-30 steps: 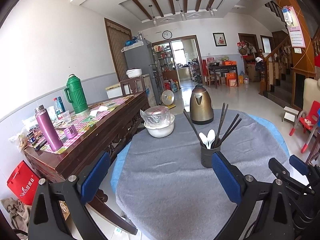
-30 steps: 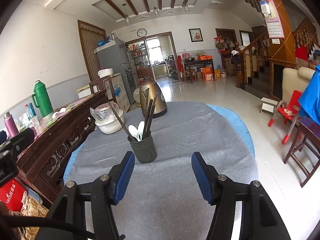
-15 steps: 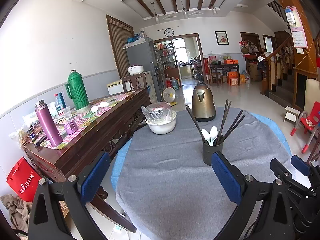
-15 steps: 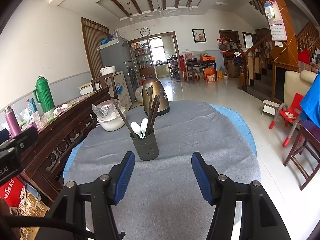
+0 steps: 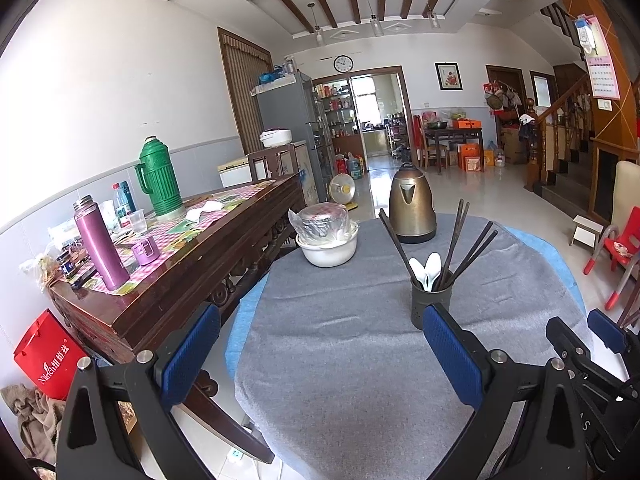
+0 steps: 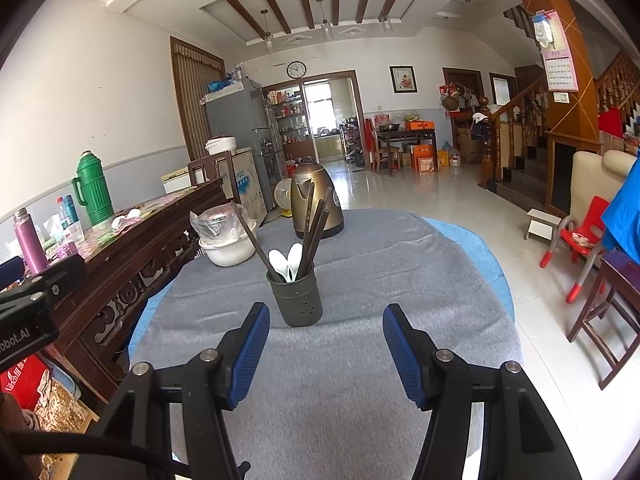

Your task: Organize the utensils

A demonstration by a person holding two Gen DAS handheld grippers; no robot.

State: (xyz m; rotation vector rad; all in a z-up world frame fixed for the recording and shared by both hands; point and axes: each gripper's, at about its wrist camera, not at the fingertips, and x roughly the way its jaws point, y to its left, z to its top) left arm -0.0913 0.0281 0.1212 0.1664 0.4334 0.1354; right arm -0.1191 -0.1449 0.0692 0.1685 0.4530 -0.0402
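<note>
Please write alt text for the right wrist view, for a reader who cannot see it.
The open right gripper points at a dark utensil holder with chopsticks and white spoons on a grey-covered table. Behind stand a kettle and a covered bowl.

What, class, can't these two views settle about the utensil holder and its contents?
- Holder: its base is hidden in the left wrist view by a left tongs pad.
- Chopsticks: exact count unclear in either view; they overlap.
- Spoons: handles are hidden inside the holder.
</note>
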